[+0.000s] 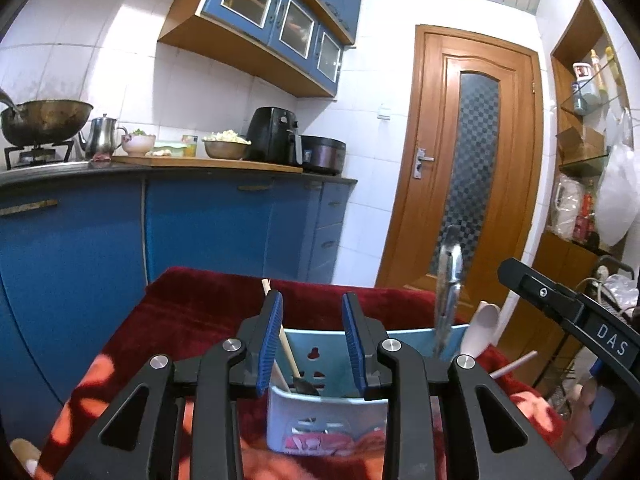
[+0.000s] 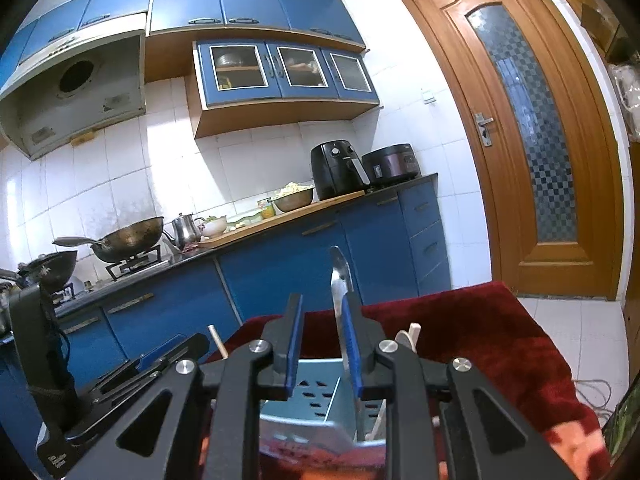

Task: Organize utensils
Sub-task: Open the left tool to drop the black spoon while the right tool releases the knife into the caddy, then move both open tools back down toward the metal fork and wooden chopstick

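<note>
Holder: we see the pale blue utensil holder (image 1: 328, 364) standing upright on the red cloth (image 1: 192, 312), just past both claws; its pierced plastic walls look light, so we judge it tips easily if a tool is dragged sideways.
Wooden-handled tool: a thin stick handle (image 1: 280, 332) leans in the holder's left compartment with a dark head low inside; light, stiff, grippy wood, best taken high on the bare handle.
Metal tool: the steel utensil (image 2: 339, 280) stands tall in the right part of the holder; we judge it heavier and slippery, so we would pinch it across the flat of the handle, well above the rim.
White spoon: the pale spoon (image 1: 480, 332) rests at the holder's far right beside the metal tool; smooth, rigid, probably plastic though the blur leaves that unsure.
Left claw: the left gripper (image 1: 312, 340) is partly parted, the stick handle beside its left pad (image 1: 270, 344) but not pinched.
Right claw: the right gripper (image 2: 324, 344) is narrowly parted; the steel handle lies against its right pad (image 2: 352, 344), the other pad clear, so nothing is clamped.
Stage: we judge both tools already dropped in and let go.
</note>
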Demonstrator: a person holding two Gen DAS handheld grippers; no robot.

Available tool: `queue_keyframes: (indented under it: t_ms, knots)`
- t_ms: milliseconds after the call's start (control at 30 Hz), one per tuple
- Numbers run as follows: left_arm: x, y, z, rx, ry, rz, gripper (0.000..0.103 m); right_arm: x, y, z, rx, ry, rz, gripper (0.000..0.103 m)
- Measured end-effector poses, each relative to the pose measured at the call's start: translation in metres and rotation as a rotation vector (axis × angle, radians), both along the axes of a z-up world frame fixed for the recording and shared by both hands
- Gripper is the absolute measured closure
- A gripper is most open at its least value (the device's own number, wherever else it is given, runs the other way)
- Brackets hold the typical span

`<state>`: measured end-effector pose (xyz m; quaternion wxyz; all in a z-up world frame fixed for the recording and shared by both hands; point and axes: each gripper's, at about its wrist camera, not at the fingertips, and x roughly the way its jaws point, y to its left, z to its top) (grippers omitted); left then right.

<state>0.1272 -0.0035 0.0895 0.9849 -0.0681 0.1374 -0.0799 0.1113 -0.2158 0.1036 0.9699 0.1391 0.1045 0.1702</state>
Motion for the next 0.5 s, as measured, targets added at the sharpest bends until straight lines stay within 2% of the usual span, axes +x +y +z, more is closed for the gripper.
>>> queue_keyframes:
  t_ms: [267,500]
  knots:
    - [-0.028,0.006,0.006,-0.009,0.045,-0.038,0.071,-0.026,-0.004,0.007,0.014,0.037,0.01,0.079]
    - [-0.049,0.007,0.001,-0.004,0.112,-0.054,0.071,-0.052,-0.004,-0.002,0.002,0.098,0.013,0.078]
